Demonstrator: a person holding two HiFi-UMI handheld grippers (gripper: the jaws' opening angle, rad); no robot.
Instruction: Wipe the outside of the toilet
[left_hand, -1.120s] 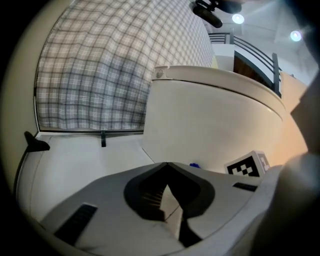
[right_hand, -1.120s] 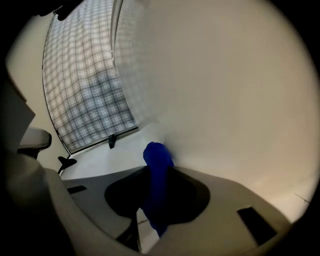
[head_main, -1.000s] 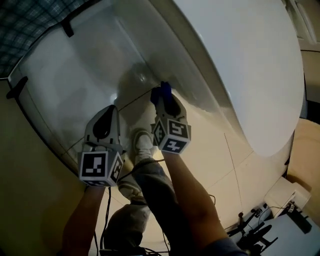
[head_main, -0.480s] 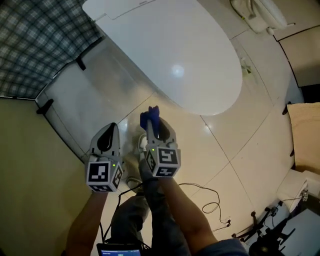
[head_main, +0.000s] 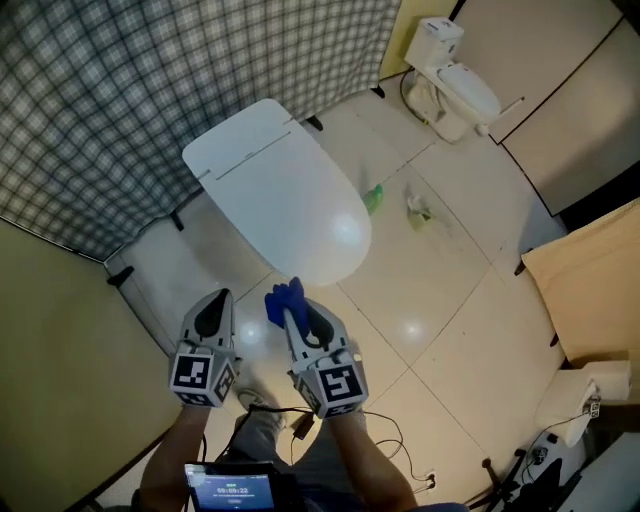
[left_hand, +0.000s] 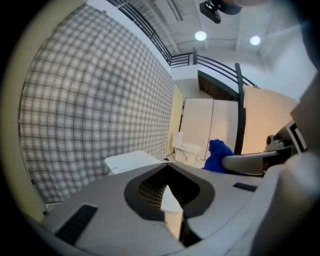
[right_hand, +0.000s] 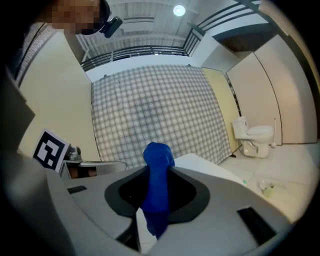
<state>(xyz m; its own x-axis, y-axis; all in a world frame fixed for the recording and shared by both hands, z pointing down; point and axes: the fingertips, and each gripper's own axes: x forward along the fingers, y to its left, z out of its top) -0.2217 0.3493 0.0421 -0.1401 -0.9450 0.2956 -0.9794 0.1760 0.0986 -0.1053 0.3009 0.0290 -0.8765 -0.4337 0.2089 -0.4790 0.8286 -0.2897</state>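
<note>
My right gripper is clamped on the blue cloth, my left gripper closed and empty, both short of the near toilet; I judge a hard wipe could drag the cloth free.

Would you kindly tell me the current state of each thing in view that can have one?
Near toilet: lid closed.
Far toilet: lid appears down.
Blue cloth: bunched, clamped between the jaws.
Right gripper: shut on the blue cloth.
Left gripper: shut, nothing between its jaws.
Screen: lit.
</note>
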